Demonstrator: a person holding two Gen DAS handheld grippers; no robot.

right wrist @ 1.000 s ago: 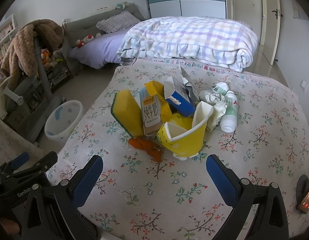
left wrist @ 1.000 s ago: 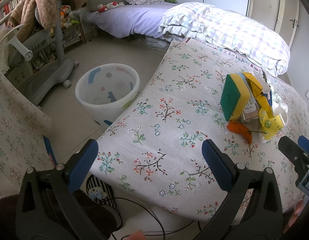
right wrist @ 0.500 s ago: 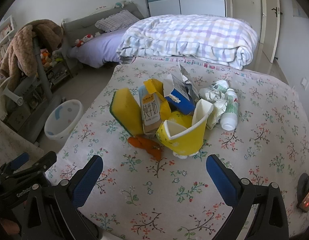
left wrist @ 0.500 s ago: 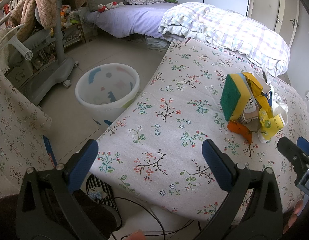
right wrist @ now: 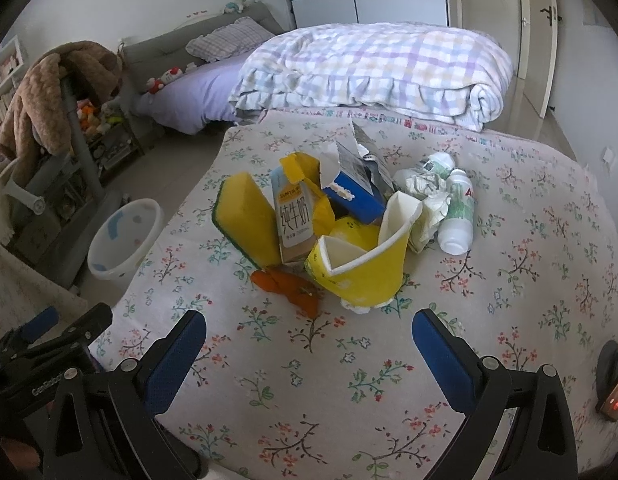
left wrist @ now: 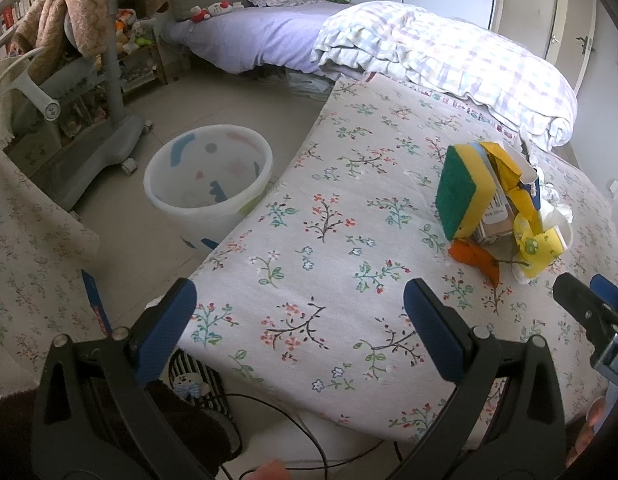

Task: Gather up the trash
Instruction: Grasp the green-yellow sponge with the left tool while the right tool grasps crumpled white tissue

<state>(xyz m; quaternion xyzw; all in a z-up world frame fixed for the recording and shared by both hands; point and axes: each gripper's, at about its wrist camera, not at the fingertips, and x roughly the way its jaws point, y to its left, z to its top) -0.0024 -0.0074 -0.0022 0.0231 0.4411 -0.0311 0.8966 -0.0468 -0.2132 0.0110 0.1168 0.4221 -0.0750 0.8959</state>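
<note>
A heap of trash lies on the floral cloth: a yellow-green sponge [right wrist: 251, 220] [left wrist: 463, 194], a milk carton [right wrist: 295, 220], a torn yellow paper cup [right wrist: 359, 270], a blue box [right wrist: 355, 198], orange peel [right wrist: 287, 284] [left wrist: 475, 256], crumpled tissue [right wrist: 427, 200] and two small white bottles [right wrist: 457, 216]. My right gripper [right wrist: 309, 340] hangs open just in front of the heap, nothing between its fingers. My left gripper [left wrist: 301, 306] is open over the cloth's near left edge, left of the heap. A white bin [left wrist: 209, 184] [right wrist: 123, 238] stands on the floor left of the table.
Behind the table a folded checked quilt [right wrist: 373, 68] lies on a bed. A grey wheeled stand [left wrist: 105, 120] draped with a brown blanket stands beyond the bin. A remote [right wrist: 615, 380] lies at the cloth's right edge. Cables [left wrist: 309, 436] trail on the floor under the near edge.
The right gripper has crept slightly closer to the trash heap. The left gripper has barely shifted. Both stay open.
</note>
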